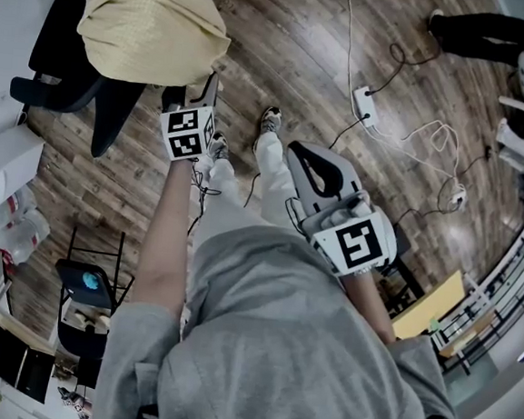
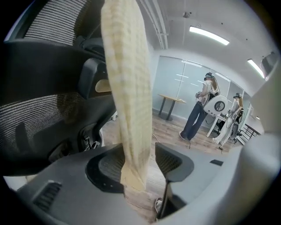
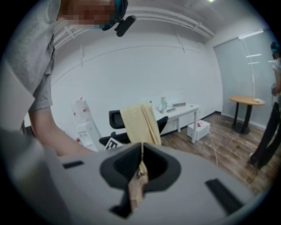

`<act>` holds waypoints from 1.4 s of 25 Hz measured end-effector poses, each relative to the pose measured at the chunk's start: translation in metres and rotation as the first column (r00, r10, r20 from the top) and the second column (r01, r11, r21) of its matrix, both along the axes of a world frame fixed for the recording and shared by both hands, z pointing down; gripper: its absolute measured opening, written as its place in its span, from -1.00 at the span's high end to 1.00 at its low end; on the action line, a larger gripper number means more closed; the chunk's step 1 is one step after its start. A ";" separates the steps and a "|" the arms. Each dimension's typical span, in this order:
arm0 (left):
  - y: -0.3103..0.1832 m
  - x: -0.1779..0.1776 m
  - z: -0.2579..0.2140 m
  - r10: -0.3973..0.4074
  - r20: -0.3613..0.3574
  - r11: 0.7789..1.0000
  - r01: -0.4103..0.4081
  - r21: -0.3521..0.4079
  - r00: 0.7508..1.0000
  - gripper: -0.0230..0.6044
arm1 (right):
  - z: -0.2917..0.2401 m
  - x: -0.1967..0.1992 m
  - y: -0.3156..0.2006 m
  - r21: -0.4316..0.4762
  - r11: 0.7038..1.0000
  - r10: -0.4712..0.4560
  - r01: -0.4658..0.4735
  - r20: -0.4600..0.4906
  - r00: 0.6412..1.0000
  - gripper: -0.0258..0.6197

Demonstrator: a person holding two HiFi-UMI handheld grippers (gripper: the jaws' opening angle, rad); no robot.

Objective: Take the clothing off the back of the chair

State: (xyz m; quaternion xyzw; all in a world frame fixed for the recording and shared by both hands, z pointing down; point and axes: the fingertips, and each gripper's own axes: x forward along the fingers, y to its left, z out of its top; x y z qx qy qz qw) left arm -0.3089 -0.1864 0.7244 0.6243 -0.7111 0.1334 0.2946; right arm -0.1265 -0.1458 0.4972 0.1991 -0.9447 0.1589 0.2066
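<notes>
The black chair (image 1: 53, 49) is right in front of my left tongs (image 2: 138, 160). The yellow clothing (image 2: 127, 88) hangs over its back, down between those wide-apart tongs. My right tongs (image 3: 141, 151) are squeezed together, empty, farther back.

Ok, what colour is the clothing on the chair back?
The clothing is pale yellow, finely ribbed; the left gripper view shows it best.
</notes>
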 end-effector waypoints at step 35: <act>0.052 0.065 -0.072 0.249 0.114 0.964 -0.258 0.070 0.962 0.78 | -0.020 -0.005 0.052 0.049 0.997 0.055 -0.058 0.066 0.996 0.81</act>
